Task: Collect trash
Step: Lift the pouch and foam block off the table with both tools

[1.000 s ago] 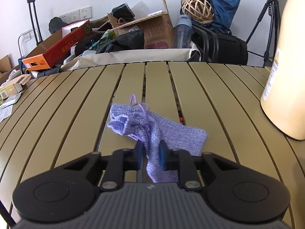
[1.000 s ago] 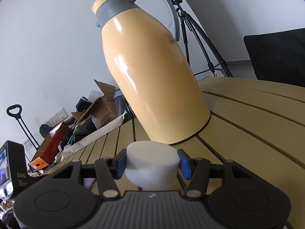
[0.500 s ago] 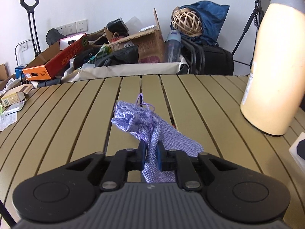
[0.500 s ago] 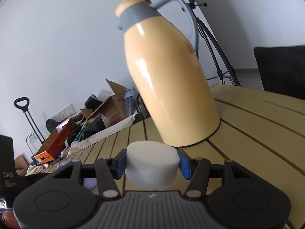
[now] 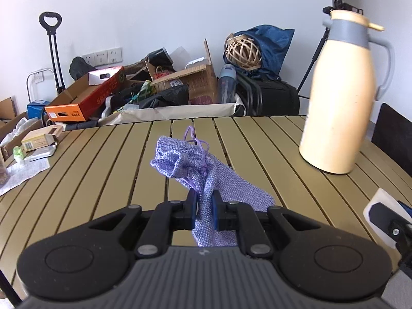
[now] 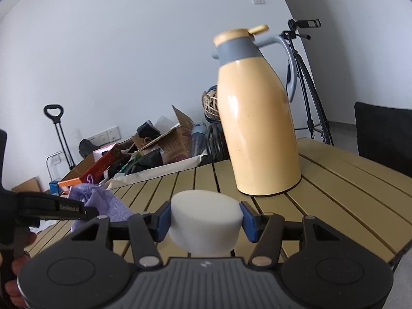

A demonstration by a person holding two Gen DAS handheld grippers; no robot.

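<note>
Left wrist view: the left gripper (image 5: 204, 212) pinches a lilac woven drawstring pouch (image 5: 203, 177) between its 2 blue pads, jaws narrowed almost together on the cloth; the pouch's near end is in the grip, while its gathered mouth and cord loop stick up ahead of the pads, and whether its far flap touches the slatted olive table (image 5: 103, 167) cannot be told; at the right edge a corner of the other tool shows; farther off on the right stands a cream thermos jug (image 5: 340, 103) with a grey collar, upright on the slats; at the left edge lie a printed paper sheet (image 5: 23, 175) and a small carton (image 5: 38, 140); beyond the table's far edge sits a heap of boxes and bags (image 5: 164, 90) against the wall. Right wrist view: the right gripper (image 6: 206, 222) clamps a white foam disc (image 6: 206, 221) squarely between its pads, jaws set wide around it, the disc clear of the table; to the left the pouch shows beside the left tool, with fingers (image 6: 14, 265) of the person's hand on its handle; the jug stands just ahead. Both pieces appear picked up, so the step in hand looks like carrying them away; no bin is visible, so the next move calls for finding a receptacle, keeping both grips firm, and steering clear of the jug.
</note>
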